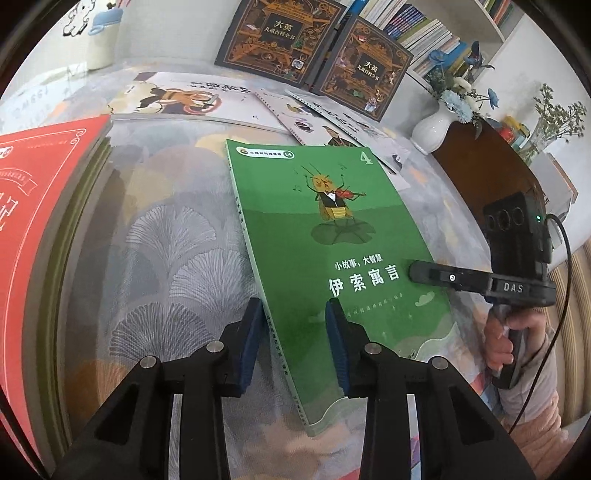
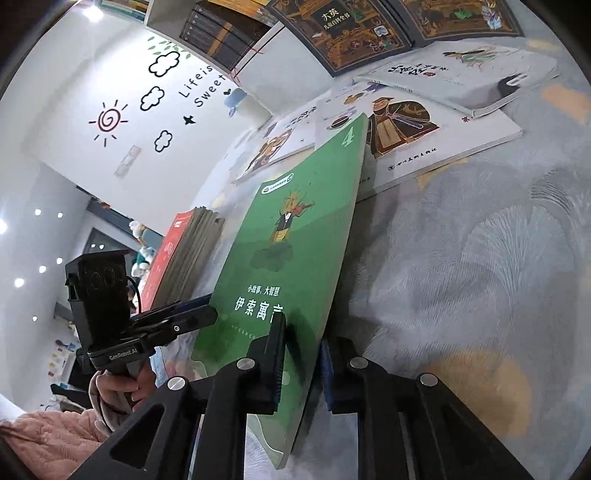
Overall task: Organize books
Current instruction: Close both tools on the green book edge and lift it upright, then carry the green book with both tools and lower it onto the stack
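Observation:
A thin green book with a violin-playing insect on its cover is held tilted above the patterned cloth. My left gripper has its blue pads on either side of the spine edge, wider than the book. My right gripper is closed on the book's opposite long edge; it also shows at the right of the left wrist view, one finger lying on the cover. A stack topped by a red book lies to the left and also shows in the right wrist view.
Several white picture books lie spread on the cloth behind. Two dark encyclopedia volumes lean against a bookshelf. A white vase of flowers stands on a brown stand at right.

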Available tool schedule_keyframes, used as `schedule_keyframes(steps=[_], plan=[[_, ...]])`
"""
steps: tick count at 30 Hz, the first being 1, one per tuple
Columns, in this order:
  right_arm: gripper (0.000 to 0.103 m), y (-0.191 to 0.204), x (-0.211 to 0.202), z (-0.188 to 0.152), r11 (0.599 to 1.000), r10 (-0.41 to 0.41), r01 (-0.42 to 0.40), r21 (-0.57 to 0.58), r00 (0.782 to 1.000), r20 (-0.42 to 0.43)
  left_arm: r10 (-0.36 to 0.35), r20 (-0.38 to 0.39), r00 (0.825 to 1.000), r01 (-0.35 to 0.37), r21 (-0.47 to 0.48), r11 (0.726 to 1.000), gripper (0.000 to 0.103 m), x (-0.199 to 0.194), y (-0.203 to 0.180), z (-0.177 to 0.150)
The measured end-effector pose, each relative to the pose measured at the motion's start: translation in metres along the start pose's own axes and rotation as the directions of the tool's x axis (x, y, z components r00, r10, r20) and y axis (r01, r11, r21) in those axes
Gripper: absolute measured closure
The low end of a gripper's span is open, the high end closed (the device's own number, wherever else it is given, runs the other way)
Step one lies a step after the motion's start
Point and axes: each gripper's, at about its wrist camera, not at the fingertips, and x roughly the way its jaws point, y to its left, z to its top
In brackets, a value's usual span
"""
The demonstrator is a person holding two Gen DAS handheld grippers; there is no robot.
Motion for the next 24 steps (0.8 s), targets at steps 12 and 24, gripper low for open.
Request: schedule_keyframes(steps=[12,24], plan=[[0.087,0.062,-0.029,-0.007,0.987,-0.041,0.051,-0.154,0.997,0.069,-0.137,0.096,0.986,0.139,-0.021,0.99,0.072,-0.041,-0.004,0.013],[0.087,0.122,-0.027,0.005,0.962,-0.064,0.097,-0.255,0.989,0.132,-0.167,0.2,0.965,0.175,-0.024,0.984,0.072,-0.093,0.017,0.025]])
